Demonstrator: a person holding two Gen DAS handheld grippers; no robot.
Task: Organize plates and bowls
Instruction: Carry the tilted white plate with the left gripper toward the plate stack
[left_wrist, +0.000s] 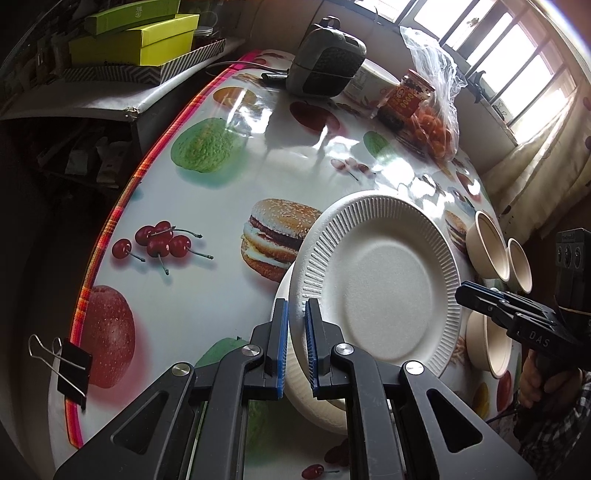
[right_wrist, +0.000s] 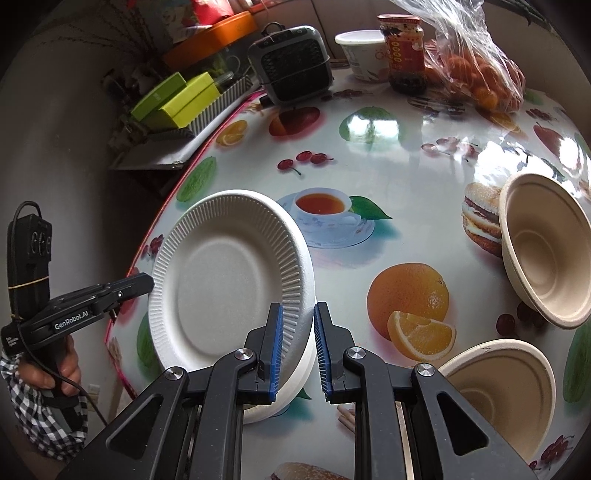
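Observation:
Both grippers hold one white ribbed paper plate (left_wrist: 380, 280) (right_wrist: 229, 280) by opposite rims, tilted above a second white plate (left_wrist: 310, 398) (right_wrist: 295, 387) lying on the table. My left gripper (left_wrist: 296, 306) (right_wrist: 149, 282) is shut on the plate's left rim. On the other side, my right gripper (right_wrist: 299, 306) (left_wrist: 460, 293) is shut on the right rim. Three beige bowls rest on the table to the right: two (left_wrist: 487, 251) (left_wrist: 521, 266) side by side, one (left_wrist: 487, 343) nearer. The right wrist view shows two of them (right_wrist: 546, 251) (right_wrist: 506, 398).
At the far side of the fruit-print table (left_wrist: 229, 177) stand a small dark heater (left_wrist: 325, 70), a white cup (right_wrist: 364, 51), a red-labelled jar (left_wrist: 406, 99) and a bag of oranges (left_wrist: 436, 125). A binder clip (left_wrist: 70, 365) grips the left edge. Green boxes (left_wrist: 136, 40) sit beyond it.

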